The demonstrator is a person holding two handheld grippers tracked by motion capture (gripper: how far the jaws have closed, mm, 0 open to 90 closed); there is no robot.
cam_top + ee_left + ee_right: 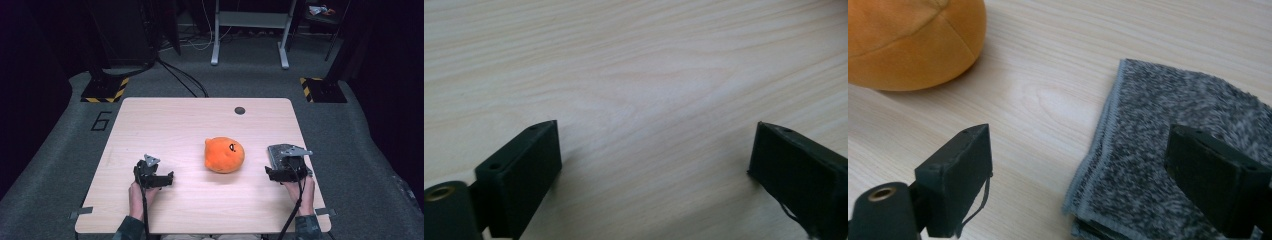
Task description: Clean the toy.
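both forearms rest low, left hand-held gripper (160, 179) and right hand-held gripper (280, 173) with jaws spread wide.

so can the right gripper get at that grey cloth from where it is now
Probably yes. The right gripper hangs just over the folded grey cloth with its jaws open and nothing between them; one jaw sits over the cloth, the other over bare table. The orange plush toy lies off to the side, out of the way.

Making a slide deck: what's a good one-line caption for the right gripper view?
Open right gripper poised over the edge of a folded grey towel, an orange plush toy beside it on the wooden table.
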